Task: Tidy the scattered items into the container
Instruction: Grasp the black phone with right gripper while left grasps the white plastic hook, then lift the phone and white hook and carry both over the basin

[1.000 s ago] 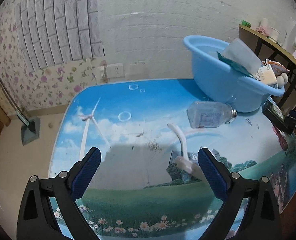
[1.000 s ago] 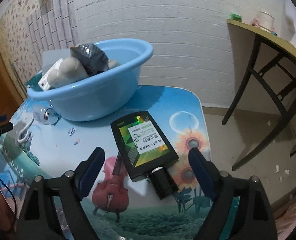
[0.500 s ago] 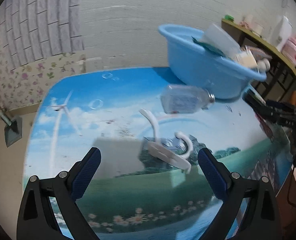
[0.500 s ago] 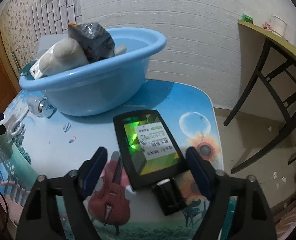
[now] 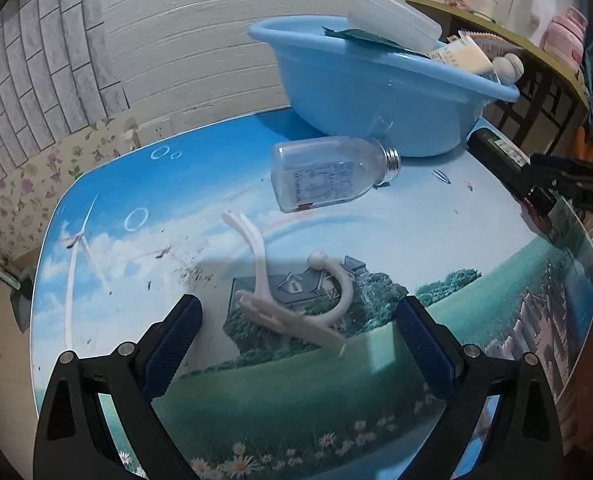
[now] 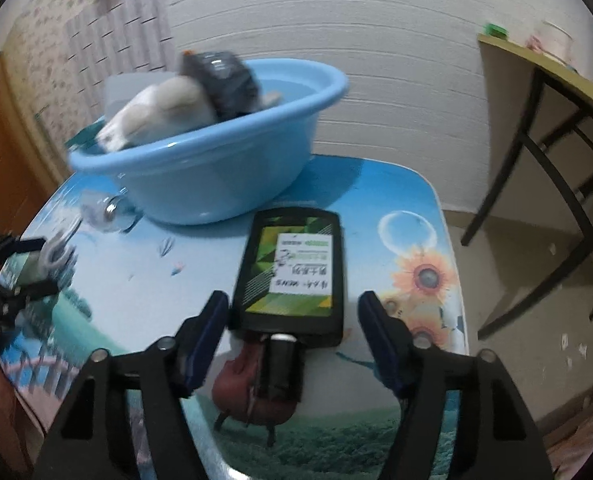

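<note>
Three items lie outside the blue basin [image 5: 360,92], which already holds several: clear bottle [image 5: 328,176], white hook [image 5: 296,300], black flat bottle [image 6: 294,276]. Left gripper [image 5: 298,344] hangs spread wide around the hook, untouched; right gripper [image 6: 292,336] is spread astride the black bottle's cap end, not yet pinching.

the black bottle [image 6: 292,276] lying on the bench carries a white label whose one readable word is "men's", beside chinese characters too blurred to make out. the clear bottle [image 5: 328,174] has a label of small print, too fine to read. a black clamp [image 5: 576,190] at the right edge shows pale letters, not clearly legible.
</note>
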